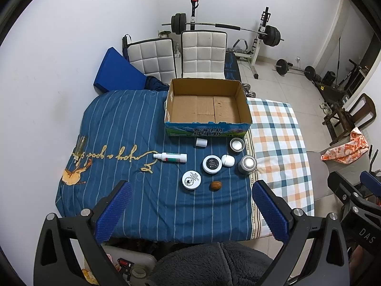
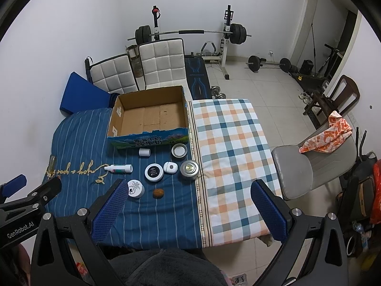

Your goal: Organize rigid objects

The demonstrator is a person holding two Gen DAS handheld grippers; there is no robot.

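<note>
Both your grippers, left (image 1: 191, 211) and right (image 2: 189, 211), hang spread and empty at the frame bottom. Small jars cluster mid-frame before the empty cardboard box (image 1: 207, 106), likely their destination; the walnut (image 1: 215, 185) lies nearest.

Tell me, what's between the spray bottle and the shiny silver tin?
In the left wrist view, a black-topped jar and small white case sit between the spray bottle and silver tin.

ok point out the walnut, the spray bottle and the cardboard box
walnut (image 1: 215, 185), left wrist view, middle of its shell
spray bottle (image 1: 175, 158), left wrist view, middle of its body
cardboard box (image 2: 148, 139), right wrist view, printed front wall
</note>
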